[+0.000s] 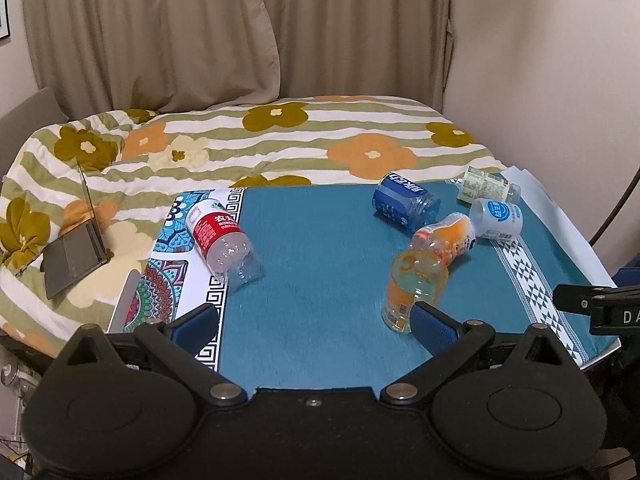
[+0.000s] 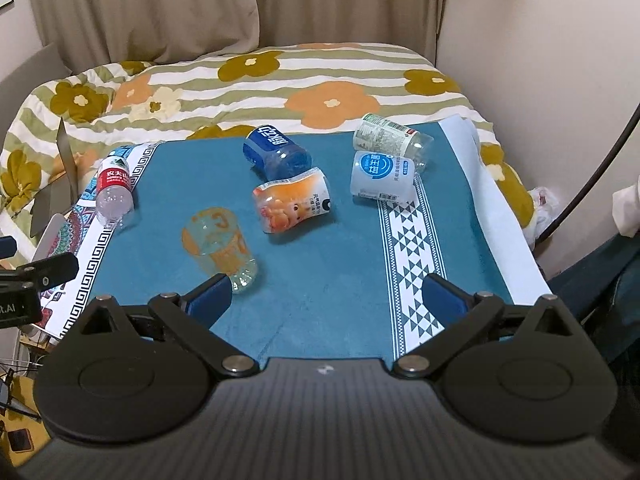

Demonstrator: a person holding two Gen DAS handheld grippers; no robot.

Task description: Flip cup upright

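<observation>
Jaws on both grippers stand wide apart, holding nothing. Between the left gripper [image 1: 316, 326] pads we see only teal cloth [image 1: 312, 248]; its right pad [image 1: 434, 326] sits just beside the cup [image 1: 414, 290], and whether they touch we cannot tell. The right gripper [image 2: 326, 298] has its left pad [image 2: 210, 298] just beside the same cup [image 2: 218, 250].

The cup is clear with orange print and looks empty. It lies tilted on the cloth, its round end raised toward the far side and its lower end nearest the grippers.

We take the cup as our landmark. Just beyond it lies an orange-labelled bottle [image 2: 292, 206], on its side, nearly touching the cup in the left view. Beyond that lies a blue bottle [image 2: 276, 154]. Further right of the cup lie a white bottle with a blue badge [image 2: 382, 178] and, behind that, a pale-labelled bottle [image 2: 390, 138], the two touching. Well left of the cup a red-labelled bottle [image 1: 218, 236] lies clear and empty at the cloth's patterned border. All are on their sides.

The broad stretch of cloth left of the cup, up to the red-labelled bottle, is bare. Right of the cup, bare teal runs to a white band of triangles [image 2: 412, 248] and then the table edge. Beyond the far edge lies a flowered quilt [image 1: 280, 148], with a laptop [image 1: 76, 256] left of the table.
</observation>
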